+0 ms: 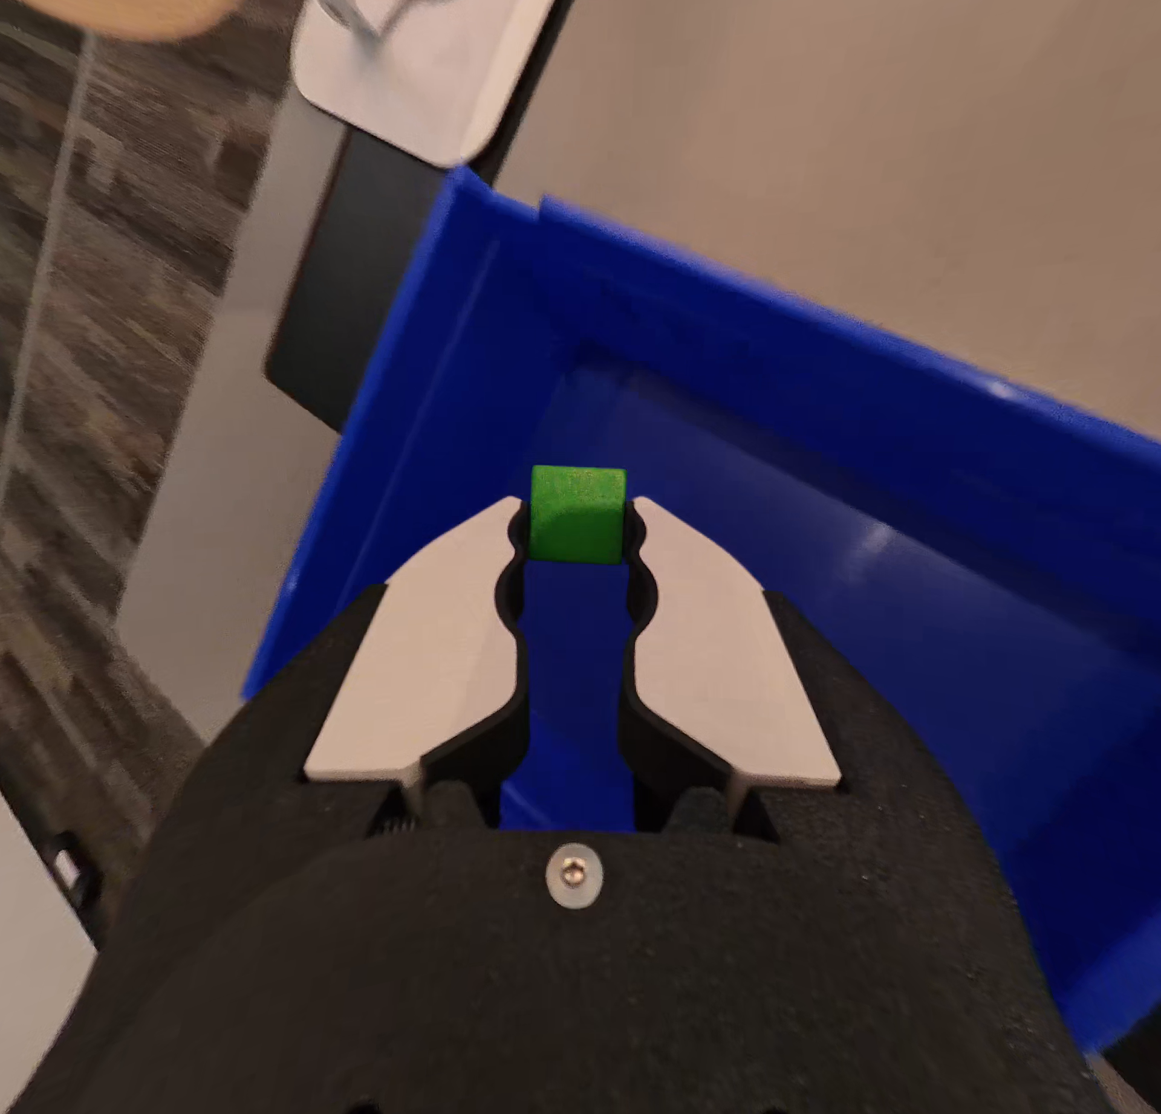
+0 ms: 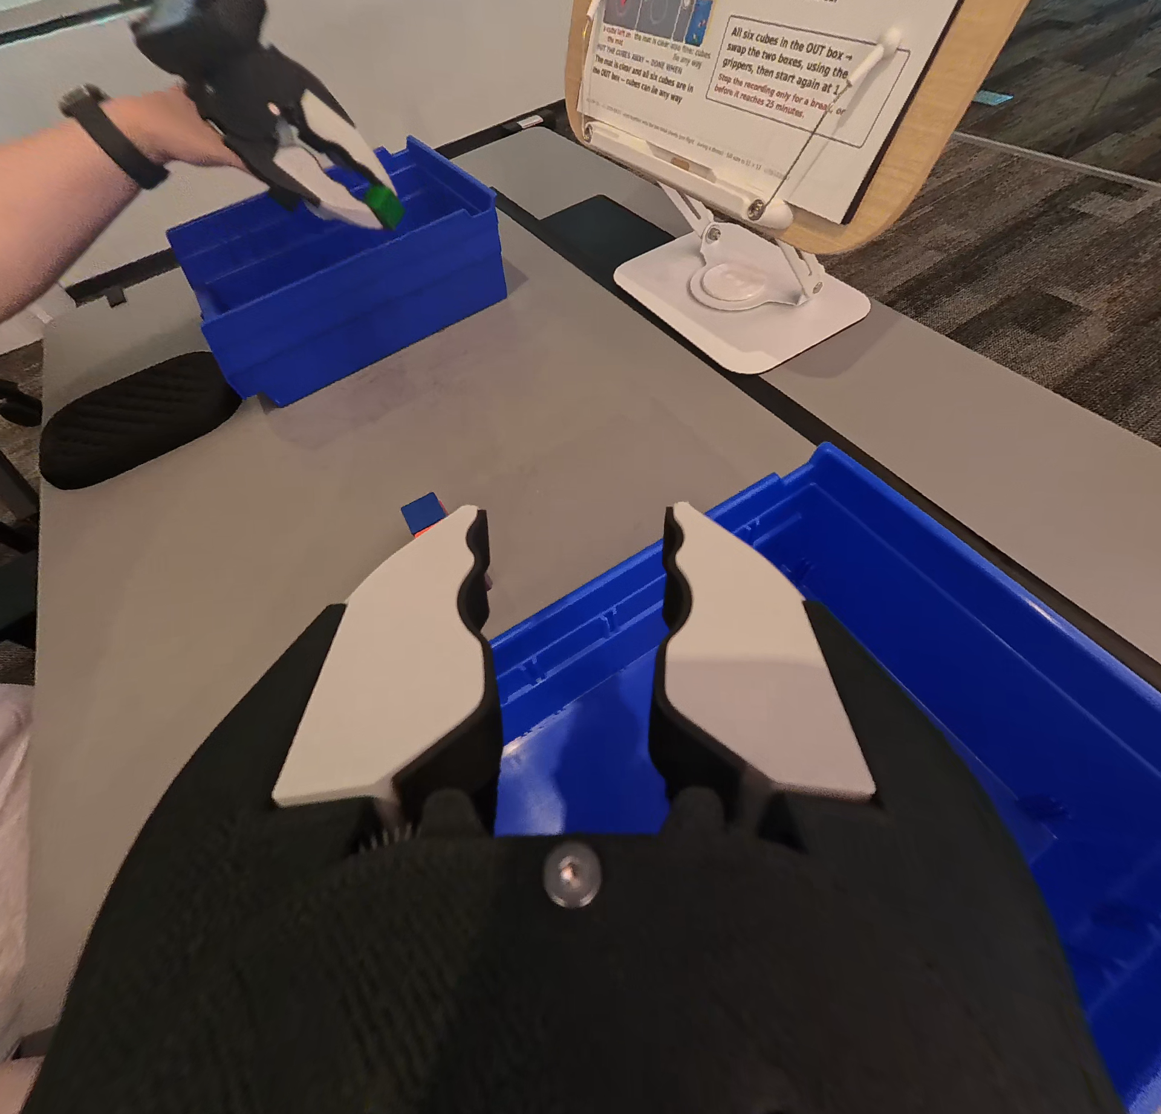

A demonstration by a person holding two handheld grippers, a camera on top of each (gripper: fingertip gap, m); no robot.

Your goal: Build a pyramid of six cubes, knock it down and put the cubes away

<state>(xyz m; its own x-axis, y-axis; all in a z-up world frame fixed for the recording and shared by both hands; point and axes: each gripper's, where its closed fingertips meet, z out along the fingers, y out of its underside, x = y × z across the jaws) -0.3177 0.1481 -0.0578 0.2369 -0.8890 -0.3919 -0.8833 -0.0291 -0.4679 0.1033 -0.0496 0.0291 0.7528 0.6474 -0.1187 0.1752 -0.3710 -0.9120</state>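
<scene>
One green cube sits squarely pinched by left gripper; right gripper spread.

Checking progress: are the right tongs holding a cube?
No, the right tongs are open and empty above a blue bin.

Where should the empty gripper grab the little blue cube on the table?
Probably from above, pinching two opposite flat sides of the blue cube. It sits on the grey table just beyond the left fingertip of the open right gripper, with something orange right against it. Choose the faces away from that, so both fingers fit.
</scene>
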